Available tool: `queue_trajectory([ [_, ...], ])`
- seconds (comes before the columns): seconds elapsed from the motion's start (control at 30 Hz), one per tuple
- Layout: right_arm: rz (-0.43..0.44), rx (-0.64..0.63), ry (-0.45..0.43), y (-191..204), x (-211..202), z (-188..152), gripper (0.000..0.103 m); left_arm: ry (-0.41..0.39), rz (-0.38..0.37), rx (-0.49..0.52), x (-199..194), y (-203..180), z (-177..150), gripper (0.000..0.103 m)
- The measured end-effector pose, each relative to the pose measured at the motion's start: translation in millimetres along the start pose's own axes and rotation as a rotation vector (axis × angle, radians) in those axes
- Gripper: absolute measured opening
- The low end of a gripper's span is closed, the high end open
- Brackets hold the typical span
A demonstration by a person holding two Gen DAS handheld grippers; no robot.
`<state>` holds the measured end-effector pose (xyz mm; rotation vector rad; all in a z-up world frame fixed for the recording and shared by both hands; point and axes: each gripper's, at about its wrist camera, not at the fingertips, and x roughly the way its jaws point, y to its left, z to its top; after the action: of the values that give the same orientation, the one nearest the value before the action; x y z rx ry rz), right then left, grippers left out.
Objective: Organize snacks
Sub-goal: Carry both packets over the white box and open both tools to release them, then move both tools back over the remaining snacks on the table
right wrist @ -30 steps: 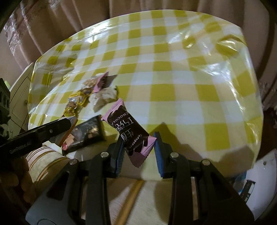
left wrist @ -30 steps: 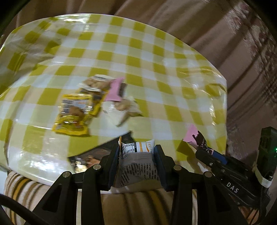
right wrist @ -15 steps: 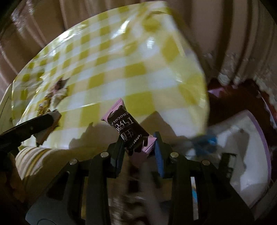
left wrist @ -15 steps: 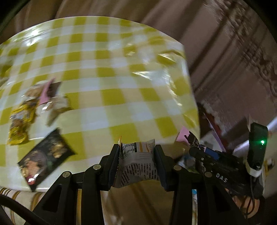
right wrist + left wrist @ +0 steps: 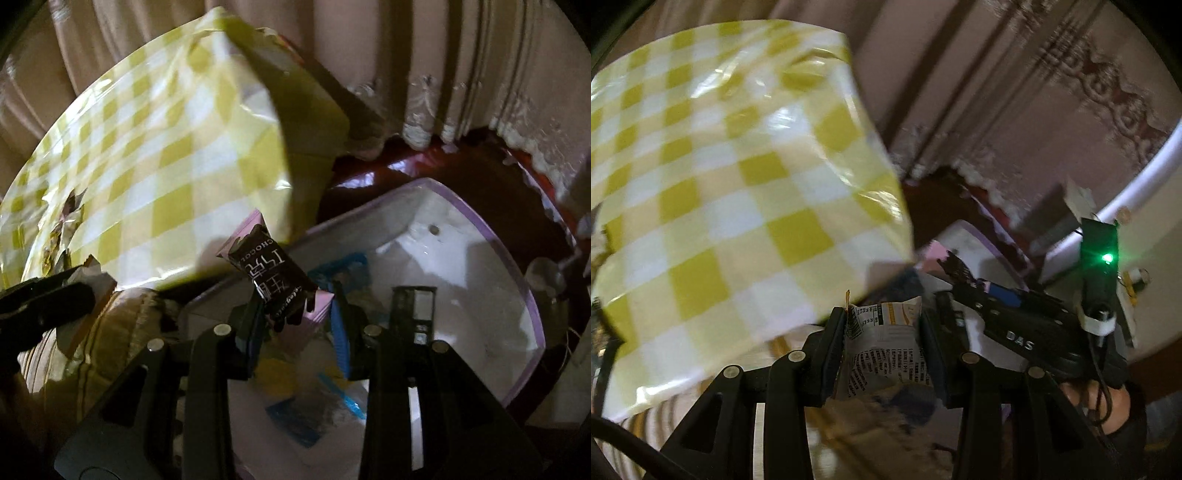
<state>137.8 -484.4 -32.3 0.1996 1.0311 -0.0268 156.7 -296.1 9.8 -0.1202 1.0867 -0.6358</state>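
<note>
Nearest, left gripper: clamped on a white printed snack packet, packet upright between the pads, top edge poking above them. Held off the table, past its right edge.

Right gripper: closed on a pink-and-black chocolate bar, pinched at its lower end, the bar slanting up and left out of the jaws. Hanging over the white bin.

Just below and beyond the right gripper: white bin with a lilac rim, on the floor beside the table. Blue and yellow wrappers already inside, blurred, kind not readable.

Further left: table under a yellow-check cloth, glossy plastic cover. A few loose snacks left near its far-left side, well apart from both grippers.

Farthest: pleated beige curtains with lace hems.

Judged step: dropping both held snacks into the bin. To do well:
- Centre each gripper over the open mouth before letting go; left one looks nearer the table edge than the bin, so likely more travel needed.
- Lower close to the contents, then open; the slanted bar may tip sideways on release.
- Release one at a time, keeping the grippers apart.
- Mind the cloth's overhanging corner, close beside the bin rim.
</note>
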Motion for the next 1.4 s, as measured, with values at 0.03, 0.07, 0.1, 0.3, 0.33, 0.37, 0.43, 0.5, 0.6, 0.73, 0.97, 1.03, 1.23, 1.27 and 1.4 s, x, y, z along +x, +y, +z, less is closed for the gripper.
queue_trajectory([
  [0.03, -0.003, 0.006, 0.000, -3.1, -0.7, -0.6, 0.040, 0.008, -0.022, 0.006, 2.8, -3.6, 0.1, 0.045],
  [0.07, -0.006, 0.009, 0.000, -5.9, -1.9, -1.0, 0.041, 0.013, -0.038, 0.008, 5.0, -5.0, 0.9, 0.049],
  [0.1, -0.012, 0.012, 0.000, -8.3, -2.7, -1.4, 0.041, 0.026, -0.071, 0.004, 7.7, -6.0, 1.0, 0.050],
  [0.3, -0.016, 0.033, -0.016, -13.7, -9.1, 2.9, 0.060, 0.013, -0.073, -0.031, 3.1, 0.6, 1.6, 0.063],
  [0.33, -0.012, 0.029, -0.022, -12.0, -10.6, 3.8, 0.063, 0.005, -0.063, -0.034, 1.0, 2.7, 1.7, 0.064],
  [0.37, -0.009, 0.026, -0.024, -11.3, -11.2, 4.4, 0.064, -0.002, -0.054, -0.037, -1.0, 4.6, 2.4, 0.065],
  [0.43, -0.011, 0.014, -0.025, -5.9, -12.9, 6.1, 0.066, -0.014, -0.034, -0.043, -5.3, 8.4, 1.9, 0.065],
  [0.5, -0.014, 0.001, -0.027, -1.2, -14.1, 7.1, 0.066, -0.027, -0.012, -0.048, -9.9, 12.5, 1.7, 0.067],
  [0.6, -0.004, -0.012, -0.024, 8.2, -15.1, 9.3, 0.066, -0.050, 0.009, -0.073, -19.8, 22.7, -0.1, 0.068],
  [0.73, 0.021, -0.049, -0.026, 25.6, -16.8, 11.8, 0.066, -0.081, 0.051, -0.132, -37.4, 44.7, -7.9, 0.069],
  [0.97, 0.101, -0.124, -0.016, 71.3, -16.1, 10.4, 0.070, -0.147, 0.100, -0.295, -71.8, 97.6, -30.6, 0.069],
  [1.03, 0.120, -0.153, -0.005, 88.6, -14.5, 8.7, 0.072, -0.180, 0.115, -0.339, -84.1, 114.0, -37.2, 0.069],
  [1.23, 0.171, -0.236, 0.031, 134.1, -10.5, 1.3, 0.075, -0.231, 0.198, -0.387, -118.5, 155.0, -56.9, 0.071],
  [1.27, 0.181, -0.255, 0.037, 143.8, -9.6, -0.8, 0.075, -0.219, 0.218, -0.383, -122.9, 164.7, -60.2, 0.072],
  [1.4, 0.199, -0.310, 0.063, 171.3, -2.6, -7.0, 0.075, -0.181, 0.293, -0.372, -133.6, 199.8, -70.0, 0.079],
])
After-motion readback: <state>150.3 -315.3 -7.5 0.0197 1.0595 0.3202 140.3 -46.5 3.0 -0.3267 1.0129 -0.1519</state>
